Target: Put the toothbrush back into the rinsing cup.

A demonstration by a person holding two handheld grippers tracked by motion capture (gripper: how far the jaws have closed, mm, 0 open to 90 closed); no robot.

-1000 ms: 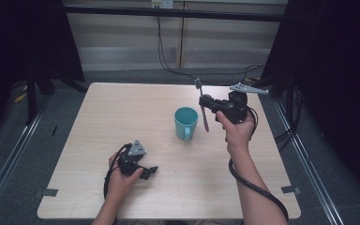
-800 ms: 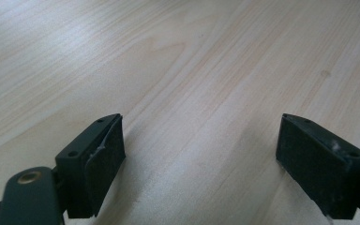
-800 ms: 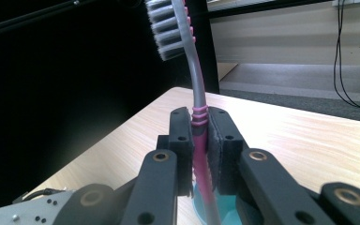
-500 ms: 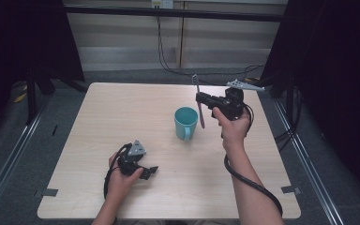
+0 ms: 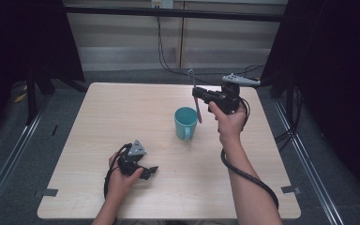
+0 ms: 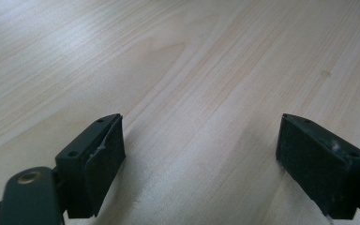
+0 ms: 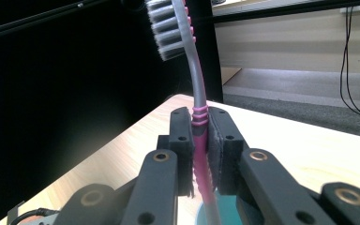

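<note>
While the toothbrush (image 7: 198, 117) stands upright, clamped at its pink handle between the right gripper's (image 5: 198, 95) fingers (image 7: 182, 140), its bristles rise above them and its lower end hangs over the teal cup (image 5: 186, 123). Well apart, the left gripper (image 5: 143, 171) rests on the tabletop (image 5: 98, 122), fingers (image 6: 98, 159) wide and holding nothing.

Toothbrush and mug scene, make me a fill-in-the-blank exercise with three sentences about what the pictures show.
1. The right gripper is shut on the pink and grey toothbrush, whose bristle end points ____.
2. The teal mug stands on the light wooden ____.
3. The left gripper has its jaws ____, with nothing between them.

Missing words: up; table; open
</note>
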